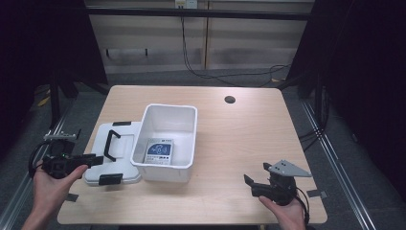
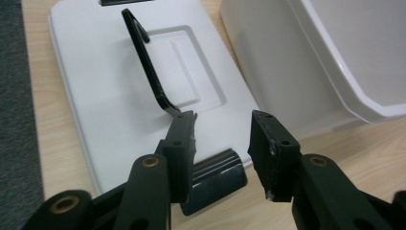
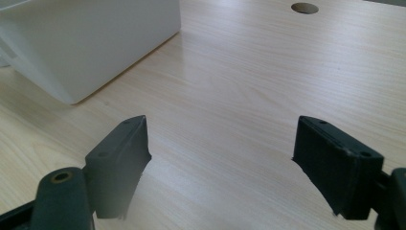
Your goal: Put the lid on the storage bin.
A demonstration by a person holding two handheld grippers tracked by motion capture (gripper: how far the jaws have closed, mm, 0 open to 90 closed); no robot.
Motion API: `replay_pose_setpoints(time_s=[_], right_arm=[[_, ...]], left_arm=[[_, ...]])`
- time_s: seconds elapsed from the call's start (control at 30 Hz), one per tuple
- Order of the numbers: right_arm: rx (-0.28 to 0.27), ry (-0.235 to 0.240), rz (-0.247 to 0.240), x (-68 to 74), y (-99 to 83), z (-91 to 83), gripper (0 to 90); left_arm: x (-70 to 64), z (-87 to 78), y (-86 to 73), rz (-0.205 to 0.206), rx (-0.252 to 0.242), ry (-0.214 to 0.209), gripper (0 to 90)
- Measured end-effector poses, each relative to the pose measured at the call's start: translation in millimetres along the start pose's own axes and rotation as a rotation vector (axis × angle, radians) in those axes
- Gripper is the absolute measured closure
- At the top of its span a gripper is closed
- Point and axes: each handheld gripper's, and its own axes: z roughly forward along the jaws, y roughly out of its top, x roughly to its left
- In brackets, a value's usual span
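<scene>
The left claw [image 1: 95, 159] hovers released over the near end of the white lid [image 1: 115, 153], just by its black handle [image 1: 111, 144]. The lid lies flat on the surface [image 1: 239, 143], touching the white bin [image 1: 168, 141]. Inside lies a packet [image 1: 159, 152] with a blue logo, writing unreadable. The right claw [image 1: 256, 178] is released above bare wood.
</scene>
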Motion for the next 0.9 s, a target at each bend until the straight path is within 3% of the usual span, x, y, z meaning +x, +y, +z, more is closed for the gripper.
replay_pose_setpoints(time_s=[0.2, 0.43, 0.57, 0.7, 0.83, 0.9], right_arm=[[0.006, 0.000, 0.002, 0.1, -0.3, 0.6, 19.2], [0.009, 0.010, -0.005, 0.9, -0.5, 1.2, 19.2], [0.016, 0.012, -0.010, 1.2, -0.5, 2.3, 19.2], [0.022, 0.011, -0.014, 0.9, -1.0, 2.6, 19.2], [0.025, 0.012, -0.013, 1.0, -1.0, 3.0, 19.0], [0.025, 0.011, -0.015, 1.4, -1.0, 3.1, 19.0]], left_arm=[[2.5, 4.5, 16.9, 0.016, 0.036, 0.023, 60.6], [7.2, 9.2, 33.7, -0.002, 0.045, 0.040, 62.0], [6.9, 15.3, 47.5, 0.013, 0.109, 0.048, 61.6], [4.5, 18.0, 54.0, 0.003, 0.130, 0.061, 54.7], [8.3, 20.7, 60.1, -0.006, 0.166, 0.027, 54.0], [12.4, 22.1, 65.3, -0.013, 0.174, 0.033, 54.3]])
